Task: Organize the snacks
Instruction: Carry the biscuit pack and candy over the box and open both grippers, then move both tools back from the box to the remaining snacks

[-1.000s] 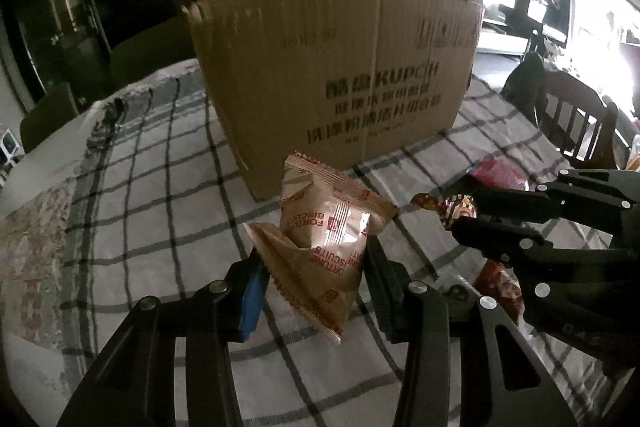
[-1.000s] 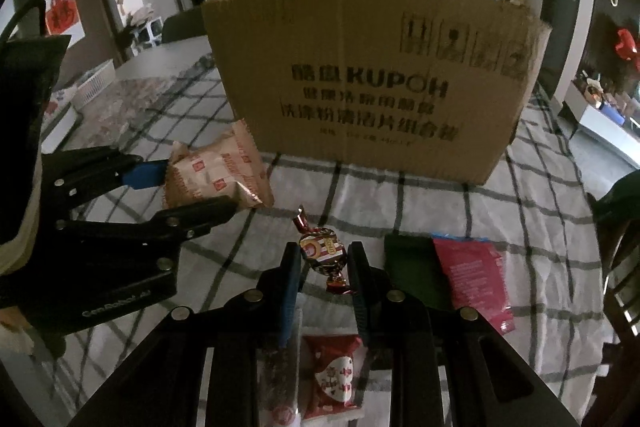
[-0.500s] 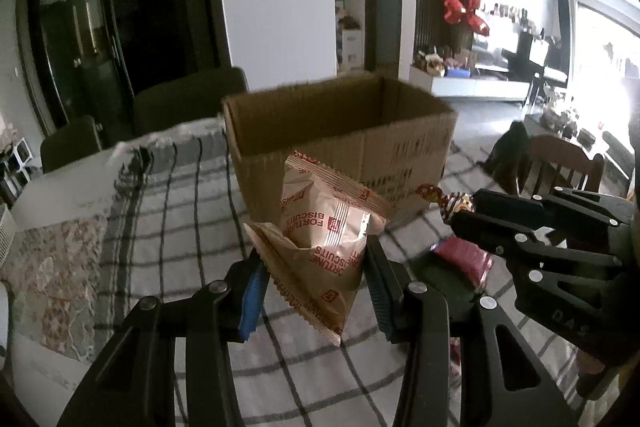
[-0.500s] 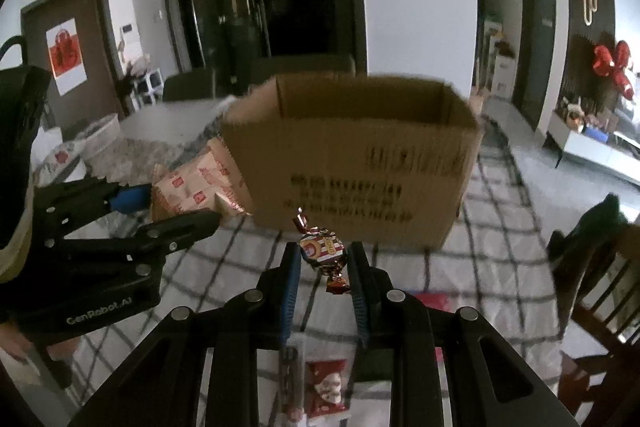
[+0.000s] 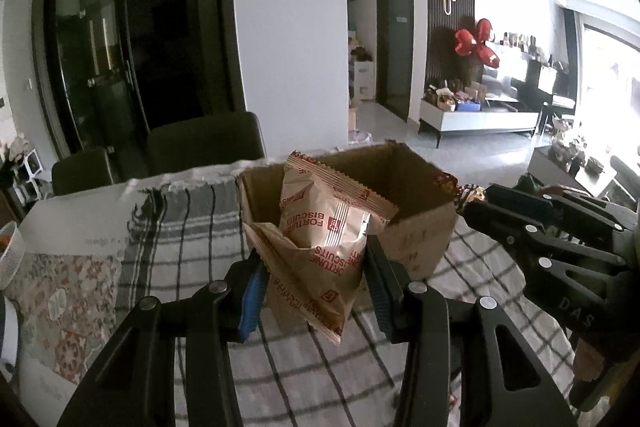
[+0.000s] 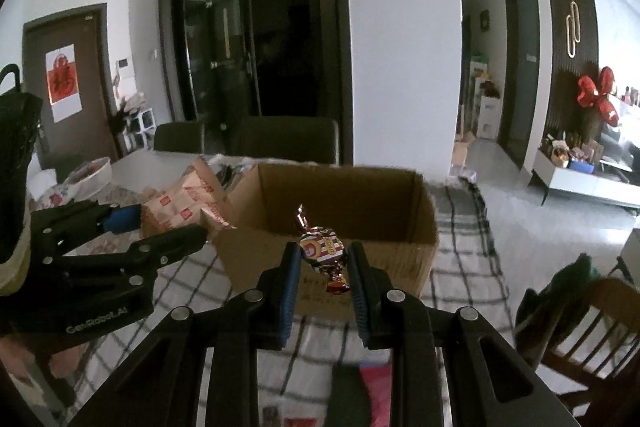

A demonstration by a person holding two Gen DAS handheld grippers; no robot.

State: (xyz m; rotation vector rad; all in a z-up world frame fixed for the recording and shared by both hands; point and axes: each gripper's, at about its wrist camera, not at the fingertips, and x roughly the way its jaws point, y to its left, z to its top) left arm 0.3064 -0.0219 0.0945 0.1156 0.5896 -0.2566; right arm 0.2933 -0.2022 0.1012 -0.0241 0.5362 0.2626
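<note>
Above corrugated cardboard box [image 5: 416,215], left claw [image 5: 314,283] pinches crinkly biscuit packet [image 5: 324,239].

Both wrist cameras look forward along their fingers, from above the near edge of the checked tablecloth [image 5: 312,379], slightly down into the open cardboard box [image 6: 352,259] close ahead. The left view sits leftward; both share the box [image 5: 416,239], tablecloth and room behind.
</note>
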